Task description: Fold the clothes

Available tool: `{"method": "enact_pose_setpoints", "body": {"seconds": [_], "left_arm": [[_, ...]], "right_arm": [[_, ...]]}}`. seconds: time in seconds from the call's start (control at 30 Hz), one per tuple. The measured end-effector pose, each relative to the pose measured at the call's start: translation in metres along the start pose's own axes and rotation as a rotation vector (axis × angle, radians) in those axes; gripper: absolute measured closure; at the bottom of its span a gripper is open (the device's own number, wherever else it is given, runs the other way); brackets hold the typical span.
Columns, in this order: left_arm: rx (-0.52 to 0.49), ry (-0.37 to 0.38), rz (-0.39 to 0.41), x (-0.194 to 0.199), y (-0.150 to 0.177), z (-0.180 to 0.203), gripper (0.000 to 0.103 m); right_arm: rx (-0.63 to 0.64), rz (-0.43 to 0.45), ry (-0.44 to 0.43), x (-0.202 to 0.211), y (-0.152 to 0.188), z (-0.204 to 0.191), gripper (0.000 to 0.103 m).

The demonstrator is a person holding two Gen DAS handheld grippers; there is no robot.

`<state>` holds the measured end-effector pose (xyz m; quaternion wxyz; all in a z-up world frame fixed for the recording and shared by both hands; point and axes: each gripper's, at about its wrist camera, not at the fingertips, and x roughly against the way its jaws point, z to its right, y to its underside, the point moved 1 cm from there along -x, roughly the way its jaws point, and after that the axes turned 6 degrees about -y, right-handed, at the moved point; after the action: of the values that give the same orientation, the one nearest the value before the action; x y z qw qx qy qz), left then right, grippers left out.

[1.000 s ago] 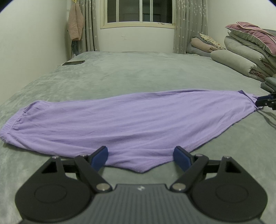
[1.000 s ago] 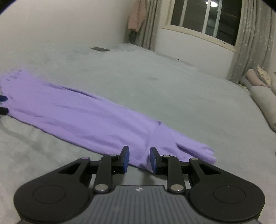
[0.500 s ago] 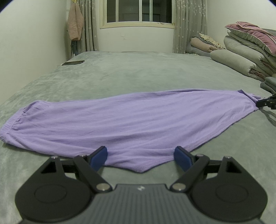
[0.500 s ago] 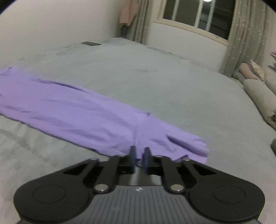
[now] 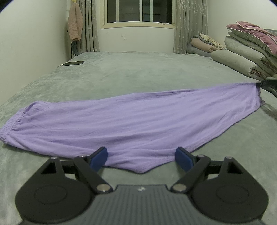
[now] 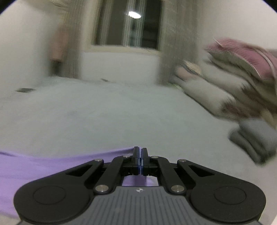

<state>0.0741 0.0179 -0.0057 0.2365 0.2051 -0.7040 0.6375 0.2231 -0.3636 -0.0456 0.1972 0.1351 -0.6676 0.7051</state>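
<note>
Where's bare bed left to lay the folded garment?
Free: the wide grey bed stretch between the purple garment and the window wall, bordered left by the phone. A narrower bare strip lies near the left gripper. Crowded: right edge, stacked quilts, where the right gripper pinches the garment's end.

Low over the bed (image 5: 138, 76), the left wrist camera faces the window (image 5: 138, 11) across the purple garment (image 5: 131, 124); the right wrist camera, blurred, looks the same way from the garment's far end, sharing window and stacked bedding (image 6: 242, 74).
</note>
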Motion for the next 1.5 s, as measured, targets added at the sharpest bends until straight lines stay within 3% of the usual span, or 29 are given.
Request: {"method": "enact_pose_setpoints", "body": {"seconds": [0.13,0.2,0.23,0.27,0.33,0.43,0.63,0.73,1.0,1.17,1.27,1.37,1.5], "left_arm": [[-0.002,0.000,0.000,0.001,0.000,0.000,0.016],[-0.001,0.001,0.001,0.001,0.000,0.000,0.016],[0.000,0.001,0.001,0.001,0.000,-0.001,0.016],[-0.001,0.001,0.001,0.001,0.000,0.000,0.016],[-0.001,0.002,0.001,0.001,0.000,0.000,0.016],[-0.001,0.002,0.001,0.001,0.000,0.000,0.016],[-0.001,0.003,0.000,0.001,0.000,0.000,0.015],[-0.002,0.003,0.000,0.001,0.000,0.000,0.014],[-0.003,0.003,0.000,0.002,0.000,0.001,0.014],[-0.004,0.003,-0.001,0.002,0.000,0.001,0.014],[-0.004,0.004,-0.001,0.002,0.000,0.002,0.013],[-0.004,0.005,-0.001,0.002,0.000,0.002,0.012],[-0.005,0.008,-0.002,0.001,0.000,0.001,0.012]], "right_arm": [[-0.031,-0.052,0.023,-0.012,0.011,0.008,0.100],[-0.084,-0.015,0.037,-0.002,0.008,0.018,0.085],[-0.110,0.004,0.044,0.004,0.007,0.023,0.072],[-0.139,0.019,0.052,0.009,0.005,0.029,0.067],[-0.200,0.006,0.033,0.017,0.004,0.041,0.067],[-0.234,-0.082,-0.063,0.019,0.007,0.054,0.067],[-0.025,-0.155,-0.154,0.015,0.013,0.032,0.078],[0.035,-0.169,-0.160,0.009,0.015,0.024,0.078],[0.024,-0.121,-0.200,0.006,0.017,0.018,0.078],[0.058,-0.116,-0.118,0.002,0.017,-0.004,0.078],[-0.060,-0.068,-0.133,0.009,0.012,0.007,0.078],[-0.237,-0.030,-0.235,0.021,0.010,0.029,0.078],[-0.341,-0.079,-0.292,0.025,0.014,0.044,0.078]]}}
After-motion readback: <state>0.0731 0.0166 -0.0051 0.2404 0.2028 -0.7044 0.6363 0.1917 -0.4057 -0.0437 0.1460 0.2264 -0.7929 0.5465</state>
